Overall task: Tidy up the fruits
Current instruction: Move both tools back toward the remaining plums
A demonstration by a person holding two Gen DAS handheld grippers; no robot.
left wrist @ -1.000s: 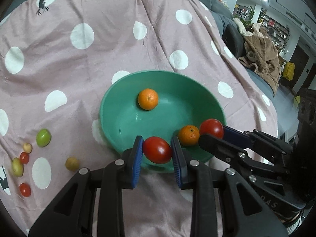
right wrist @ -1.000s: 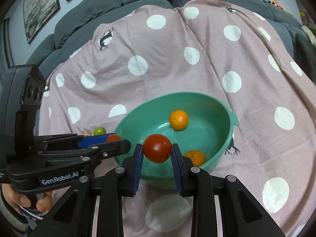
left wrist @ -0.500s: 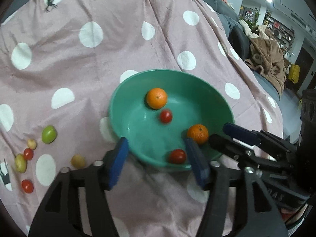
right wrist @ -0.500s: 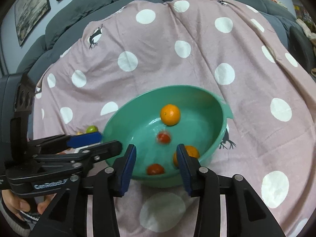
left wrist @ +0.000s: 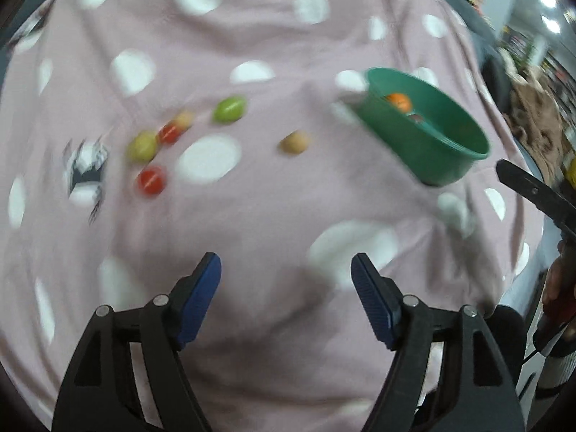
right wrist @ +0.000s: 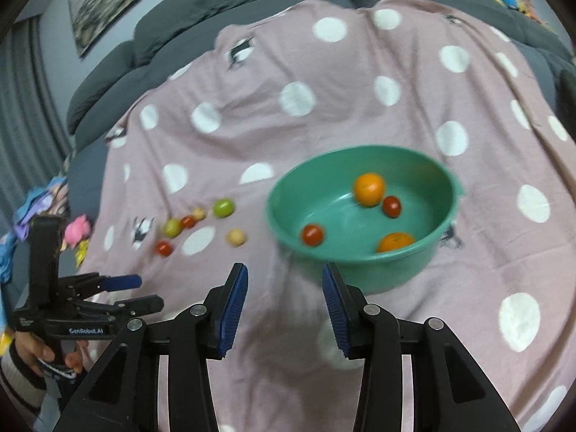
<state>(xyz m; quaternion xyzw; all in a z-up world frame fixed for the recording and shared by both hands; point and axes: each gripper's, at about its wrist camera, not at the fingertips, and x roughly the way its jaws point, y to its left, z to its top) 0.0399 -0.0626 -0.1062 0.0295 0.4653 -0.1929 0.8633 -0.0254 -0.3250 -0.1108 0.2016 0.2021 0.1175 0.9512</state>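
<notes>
Jaws of the left gripper are opening with nothing between them; those of the right gripper stand moderately apart, also empty. Two oranges and two tomatoes lie in the green bowl on the polka-dot blanket. Six small fruits, green, red and tan, lie on the blanket well apart from the bowl.

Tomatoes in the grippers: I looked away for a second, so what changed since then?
Both tomatoes were let go into the green bowl. The left gripper, jaws opening, swung toward the loose fruit; the right gripper stands open, empty. Oranges and blanket unchanged.
</notes>
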